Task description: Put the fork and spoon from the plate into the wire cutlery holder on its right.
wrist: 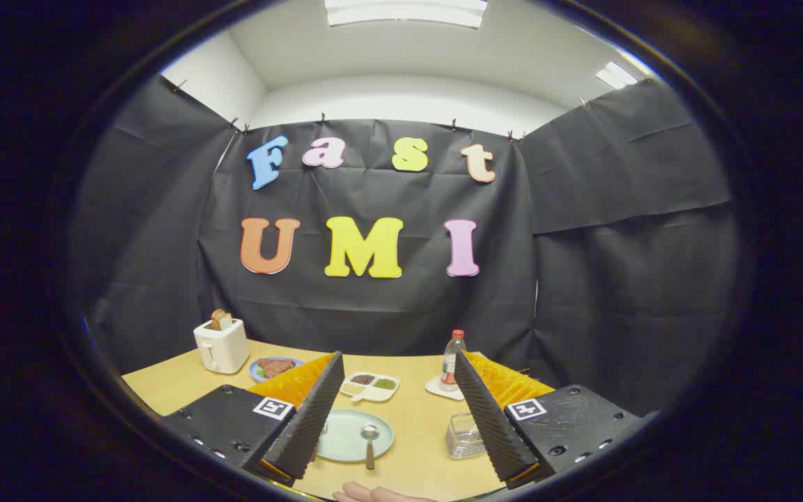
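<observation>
1. My tongs (396,411) stand wide apart and hold nothing, raised above the near part of the worktop (415,404)
2. The plate (354,435) lies between and below the fingers, nearer the left one; the spoon (369,443) rests on it, and the fork (320,436) seems to peek out beside the left finger, mostly hidden
3. The wire cutlery holder (464,436) stands just right of the plate, hard against the right finger
4. The spoon's long axis runs toward me, bowl pointing away, handle end over the plate's near rim
5. Risk as I judge it: a thin handle lying flat on a smooth plate may slide or tip out as the tongs close, and coming down blind on the hidden fork could nudge the plate
6. The holder looks light; brushing it with the right finger could shove it away
7. A hand (373,493) rests at the near edge, close to my path
</observation>
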The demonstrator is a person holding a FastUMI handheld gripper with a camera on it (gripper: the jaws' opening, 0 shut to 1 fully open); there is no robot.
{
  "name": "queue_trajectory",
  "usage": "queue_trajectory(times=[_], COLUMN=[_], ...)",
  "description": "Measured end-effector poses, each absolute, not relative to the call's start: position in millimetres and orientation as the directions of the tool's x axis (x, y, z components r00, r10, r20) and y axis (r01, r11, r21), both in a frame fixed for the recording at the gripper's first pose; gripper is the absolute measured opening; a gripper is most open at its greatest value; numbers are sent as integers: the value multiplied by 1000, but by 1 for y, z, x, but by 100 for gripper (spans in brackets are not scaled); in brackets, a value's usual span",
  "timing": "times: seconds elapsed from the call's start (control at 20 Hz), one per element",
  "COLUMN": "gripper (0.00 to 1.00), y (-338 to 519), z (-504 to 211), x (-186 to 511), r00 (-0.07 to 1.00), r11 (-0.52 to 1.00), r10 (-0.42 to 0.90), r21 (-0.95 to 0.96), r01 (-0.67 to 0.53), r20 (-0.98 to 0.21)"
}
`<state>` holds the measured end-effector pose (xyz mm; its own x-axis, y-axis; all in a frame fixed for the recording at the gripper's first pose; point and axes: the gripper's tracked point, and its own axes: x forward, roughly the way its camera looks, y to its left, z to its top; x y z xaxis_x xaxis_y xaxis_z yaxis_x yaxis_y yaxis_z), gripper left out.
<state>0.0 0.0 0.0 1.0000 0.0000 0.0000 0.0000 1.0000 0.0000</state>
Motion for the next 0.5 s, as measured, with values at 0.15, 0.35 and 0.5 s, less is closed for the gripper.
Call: queue_trajectory(times=[0.15,0.35,0.5], gripper=[95,95,95], y=[7,4,0], z=[-4,-4,-7], x=[-3,-6,-4], r00=[1000,1000,999], r11=[1000,1000,999], r10=[4,-22,-40], r21=[17,-7,-9], r01=[-4,21,40], r20=[-10,-4,-12])
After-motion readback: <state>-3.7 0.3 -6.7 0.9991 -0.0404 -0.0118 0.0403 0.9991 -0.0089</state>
